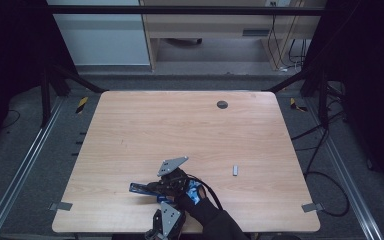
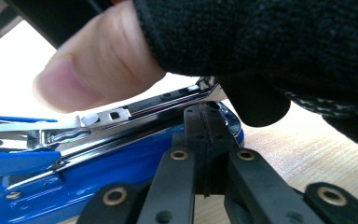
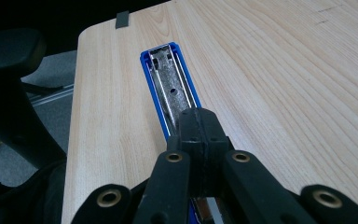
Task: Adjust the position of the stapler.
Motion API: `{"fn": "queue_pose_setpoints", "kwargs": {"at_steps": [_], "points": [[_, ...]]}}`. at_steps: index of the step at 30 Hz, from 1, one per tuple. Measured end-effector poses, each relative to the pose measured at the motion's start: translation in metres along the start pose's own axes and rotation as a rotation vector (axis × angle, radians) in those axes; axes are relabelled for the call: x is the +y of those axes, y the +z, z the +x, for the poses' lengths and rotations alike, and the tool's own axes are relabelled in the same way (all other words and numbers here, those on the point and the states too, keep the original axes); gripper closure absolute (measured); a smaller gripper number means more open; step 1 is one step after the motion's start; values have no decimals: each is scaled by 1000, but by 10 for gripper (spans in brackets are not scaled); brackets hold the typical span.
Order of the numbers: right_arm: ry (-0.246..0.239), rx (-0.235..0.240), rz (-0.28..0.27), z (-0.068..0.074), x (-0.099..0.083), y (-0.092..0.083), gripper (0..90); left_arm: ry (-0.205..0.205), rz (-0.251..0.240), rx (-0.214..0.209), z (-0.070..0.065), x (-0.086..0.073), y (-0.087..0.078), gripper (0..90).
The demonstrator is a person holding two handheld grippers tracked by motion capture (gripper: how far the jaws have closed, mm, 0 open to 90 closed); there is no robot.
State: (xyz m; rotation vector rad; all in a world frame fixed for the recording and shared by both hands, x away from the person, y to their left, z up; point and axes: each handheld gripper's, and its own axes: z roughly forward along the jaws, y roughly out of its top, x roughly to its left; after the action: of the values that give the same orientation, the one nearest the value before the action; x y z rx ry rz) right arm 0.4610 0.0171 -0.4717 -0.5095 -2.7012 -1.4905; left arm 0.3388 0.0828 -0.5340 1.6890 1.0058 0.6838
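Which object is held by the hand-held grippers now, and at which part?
A blue stapler, lying open on the table. Both hand-held grippers, left and right, have their jaws closed at its rear end; the exact hold cannot be told.

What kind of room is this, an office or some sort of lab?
Probably a lab recording station: a bare wooden table inside a dark metal frame, loose cables across the floor, and only a blue stapler being handled.
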Motion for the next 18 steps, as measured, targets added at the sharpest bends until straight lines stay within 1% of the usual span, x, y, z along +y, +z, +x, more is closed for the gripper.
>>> {"fn": "queue_pose_setpoints", "kwargs": {"at_steps": [4,7,9,10,11,12,13,18], "points": [[4,5,3,-1,0,1,900,-4,-4,0,0,0,0,898],[7,6,17,-1,0,4,900,-5,-3,-1,0,0,0,898],[5,-5,60,0,1,9,900,-4,-4,-1,0,0,0,897],[-5,-12,89,0,-1,13,900,-6,-4,-1,0,0,0,898],[-5,-9,79,0,-1,13,900,-8,-4,-2,0,0,0,897],[-5,-9,79,0,-1,13,900,-8,-4,-2,0,0,0,898],[5,-8,85,-1,-1,12,900,-8,-4,-4,0,0,0,898],[1,-2,86,-1,-1,11,900,-10,-5,-6,1,0,0,897]]}}
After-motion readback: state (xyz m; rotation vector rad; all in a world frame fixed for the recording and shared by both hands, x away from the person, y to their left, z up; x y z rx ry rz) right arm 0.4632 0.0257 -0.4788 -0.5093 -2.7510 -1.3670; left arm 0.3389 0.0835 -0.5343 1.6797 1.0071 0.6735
